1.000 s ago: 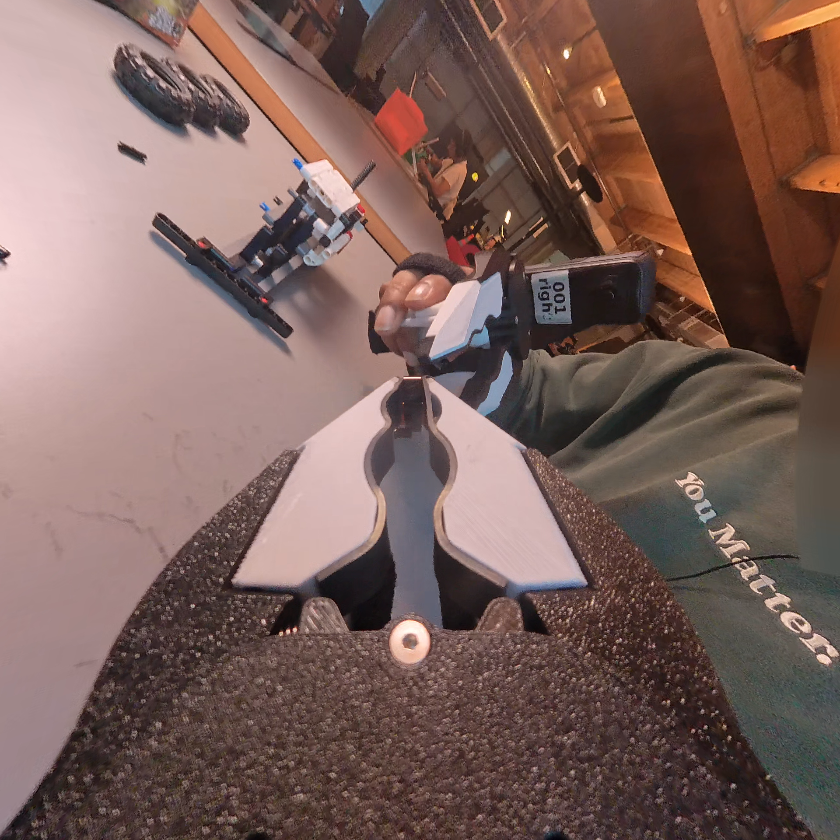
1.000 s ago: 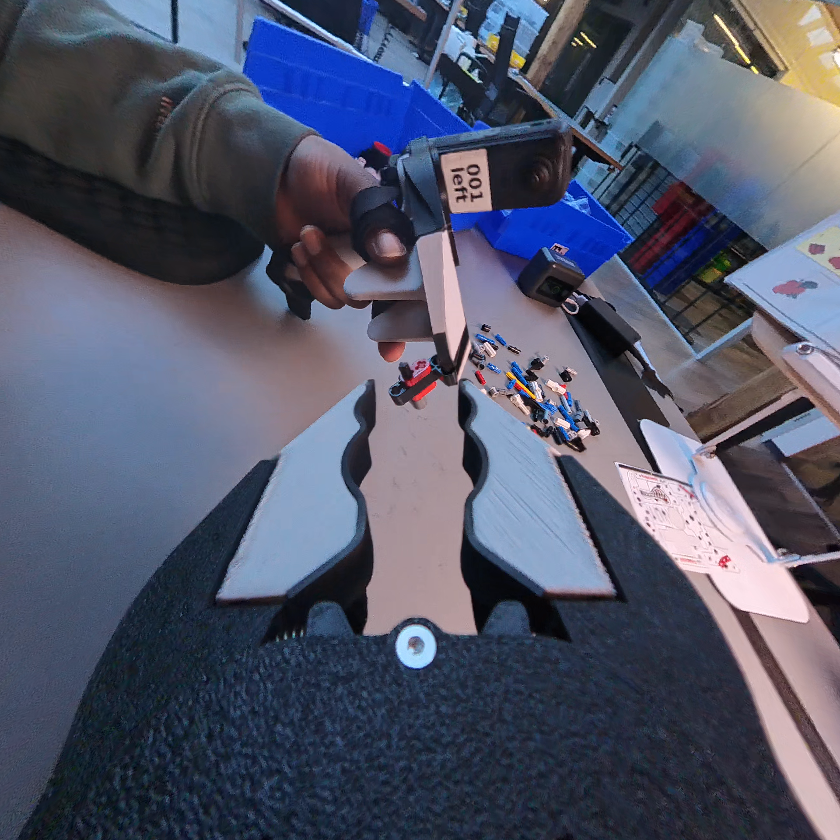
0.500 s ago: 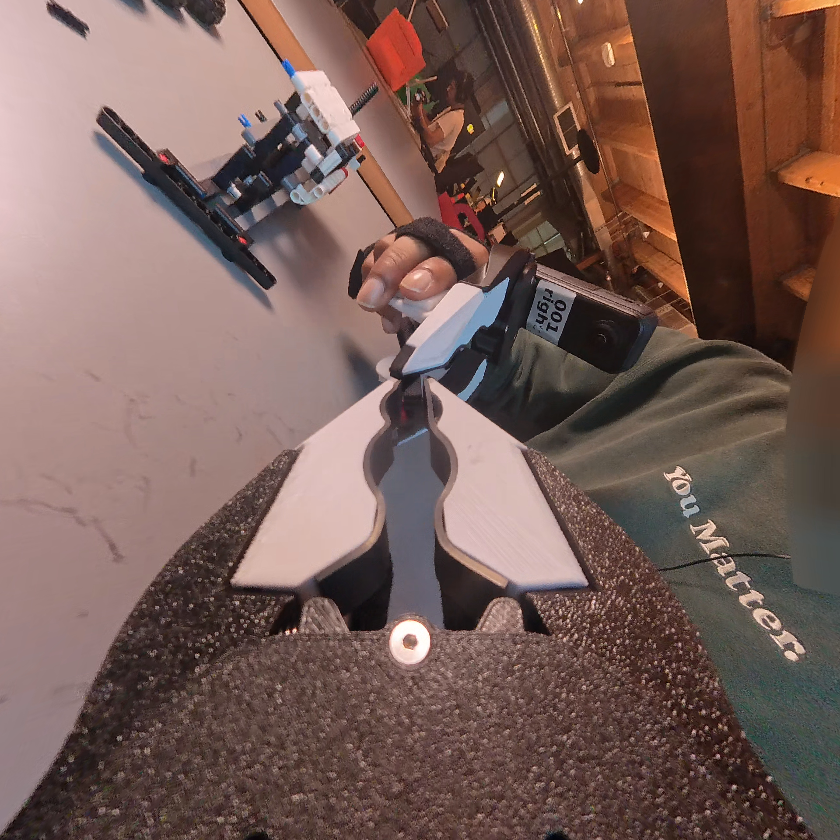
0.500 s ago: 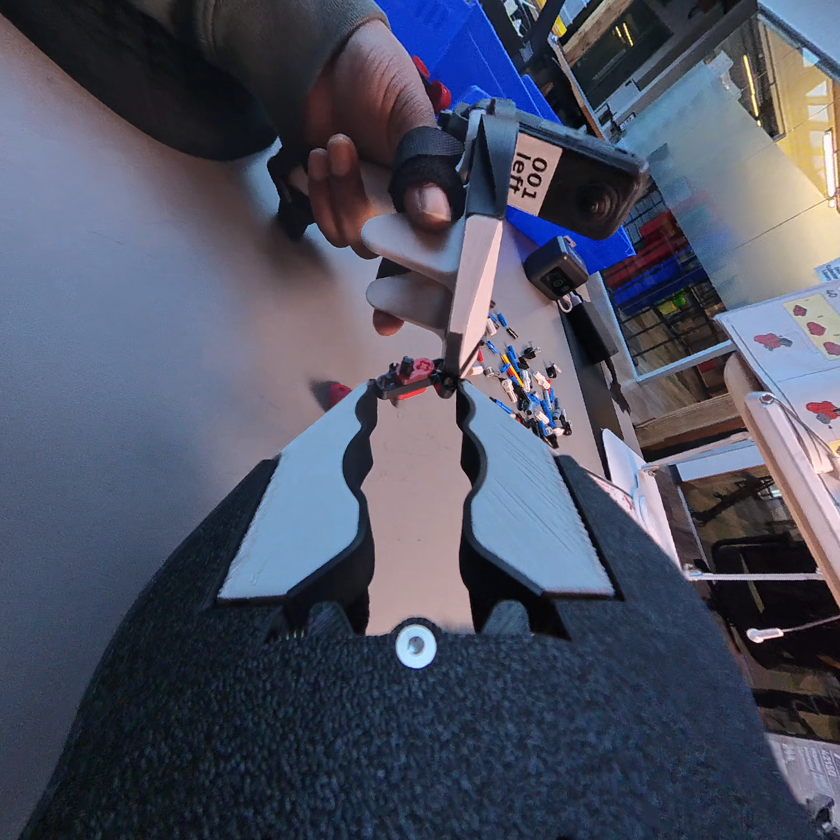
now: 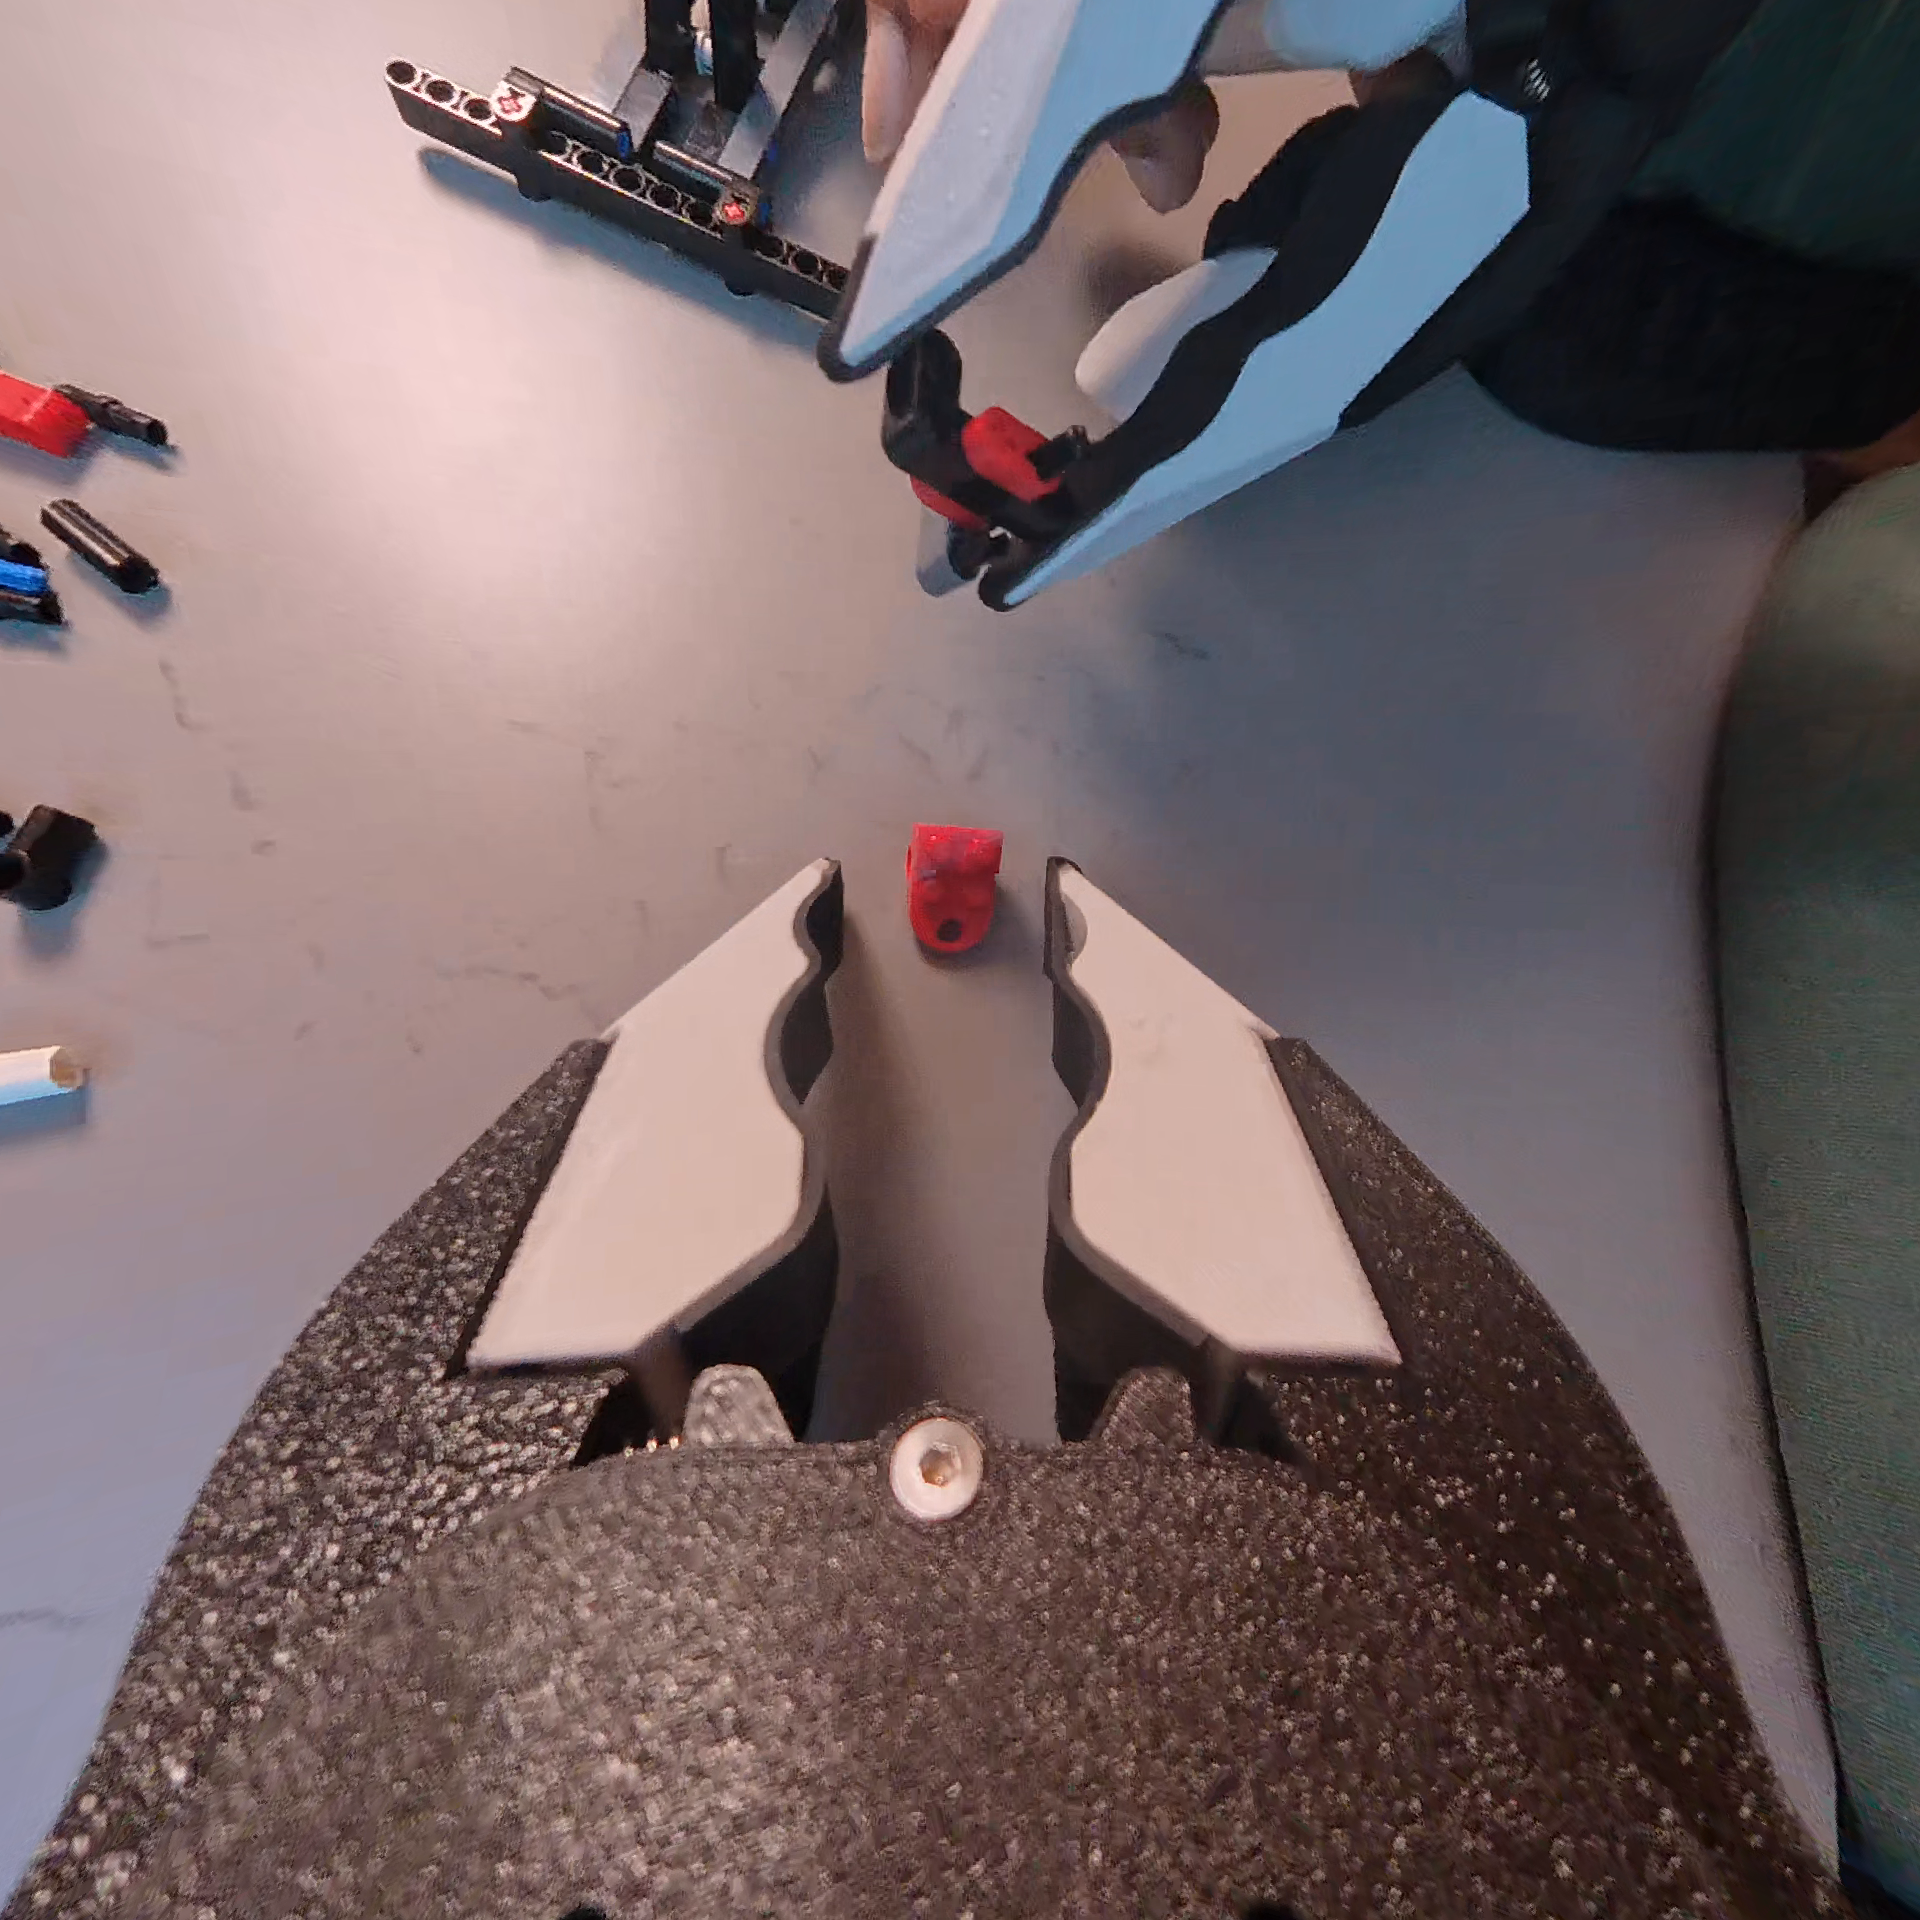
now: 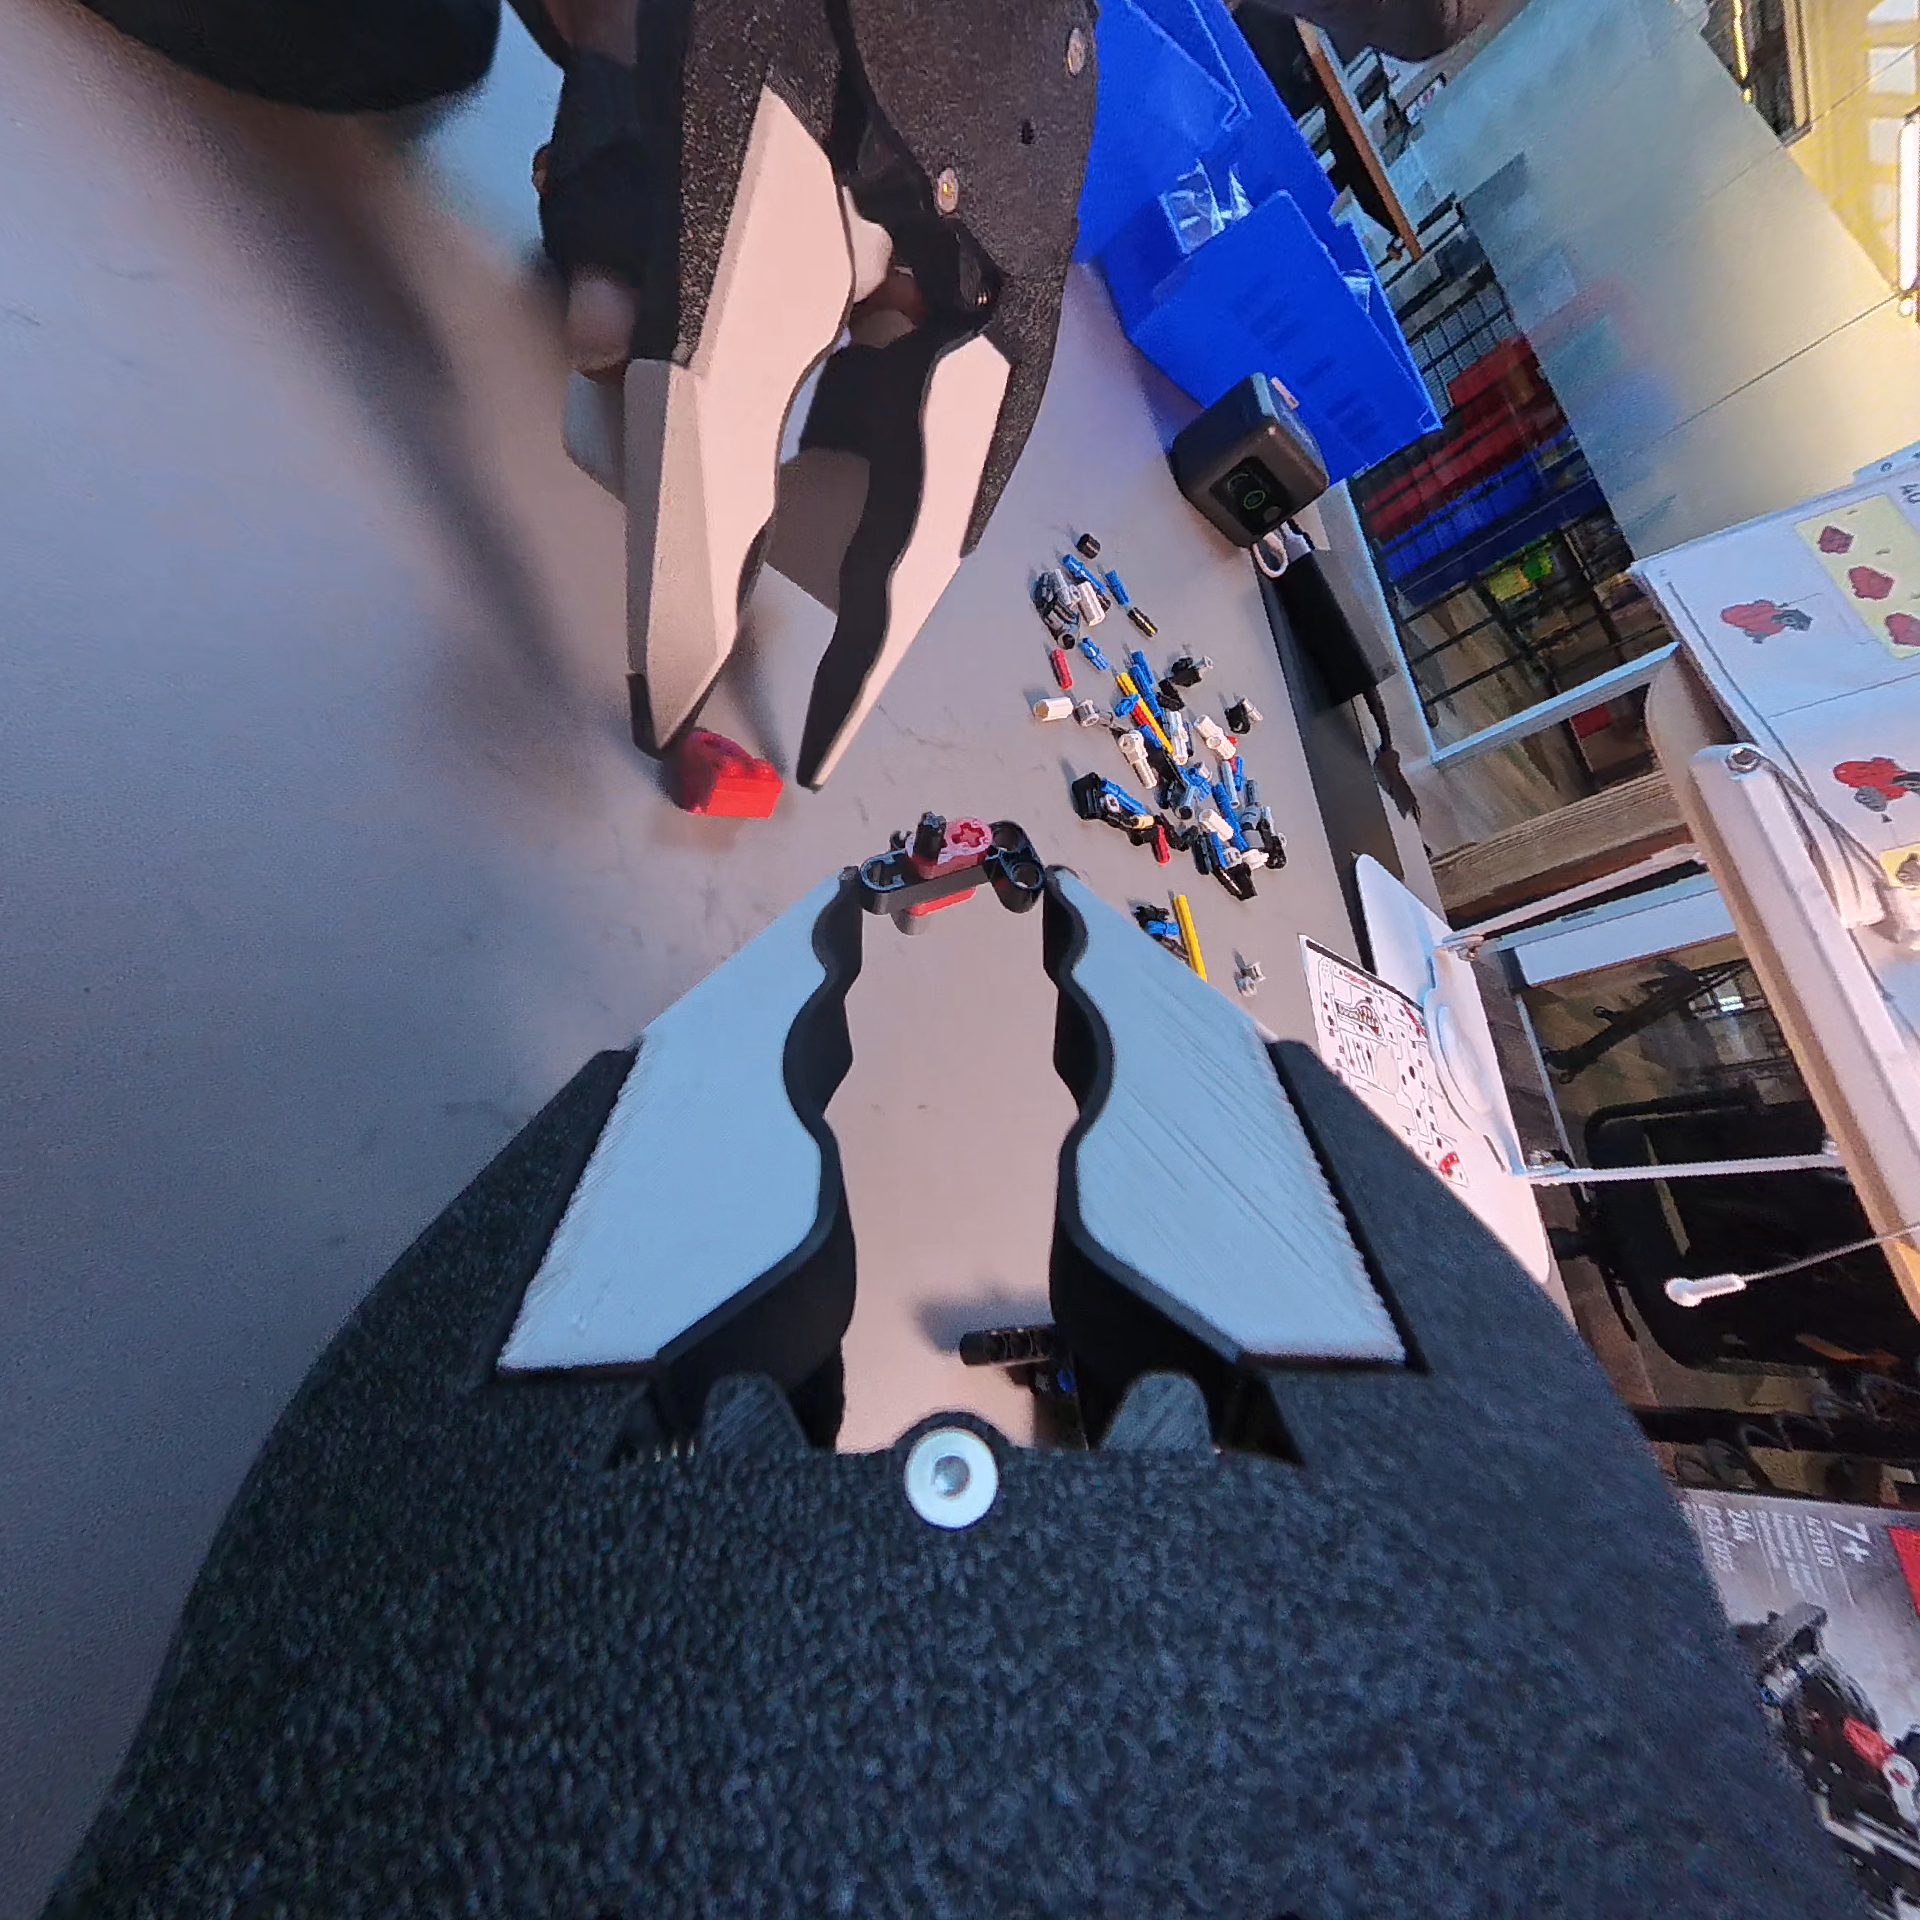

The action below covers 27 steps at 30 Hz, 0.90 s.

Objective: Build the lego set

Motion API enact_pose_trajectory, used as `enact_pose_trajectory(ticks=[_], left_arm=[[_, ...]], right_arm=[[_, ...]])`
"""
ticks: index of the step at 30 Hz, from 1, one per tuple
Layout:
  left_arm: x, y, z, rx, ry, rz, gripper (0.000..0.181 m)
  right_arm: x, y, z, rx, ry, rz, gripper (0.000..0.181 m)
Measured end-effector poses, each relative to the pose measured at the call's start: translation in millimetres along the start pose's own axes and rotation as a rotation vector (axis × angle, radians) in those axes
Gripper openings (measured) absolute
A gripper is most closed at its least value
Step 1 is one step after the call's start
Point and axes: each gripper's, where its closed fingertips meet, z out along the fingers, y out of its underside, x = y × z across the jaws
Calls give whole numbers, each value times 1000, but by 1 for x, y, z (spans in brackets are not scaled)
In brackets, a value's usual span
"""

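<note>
The black-and-red assembly [image 6: 951, 868] has passed from the left claw [image 5: 943, 883], now open around one red brick [image 5: 951, 883] on the surface [image 5: 416, 727]. The right claw [image 6: 951, 894] grips that one assembly.

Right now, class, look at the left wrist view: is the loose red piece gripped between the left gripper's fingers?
No: the loose red piece lies on the table between the open fingers, touching neither.

The grey table [image 5: 436, 727] carries a loose red brick [image 5: 953, 884], a black beam assembly [image 5: 623, 177] and scattered small parts [image 6: 1153, 727].
</note>
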Motion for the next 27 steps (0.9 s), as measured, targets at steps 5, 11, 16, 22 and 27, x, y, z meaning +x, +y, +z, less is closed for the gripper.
enact_pose_trajectory(ticks=[5,11,16,22,27], left_arm=[[-4,6,4,-40,-62,84,22],[-7,5,3,-21,-33,57,16],[7,-11,-9,81,95,-12,16],[24,-39,-33,264,331,-180,16],[31,-48,-40,313,455,-261,16]], right_arm=[[3,6,0,-26,16,-17,34],[0,10,3,-43,17,-42,34],[0,8,3,-33,25,-46,34],[-3,-4,2,26,6,1,34],[-5,-14,1,86,-31,76,34]])
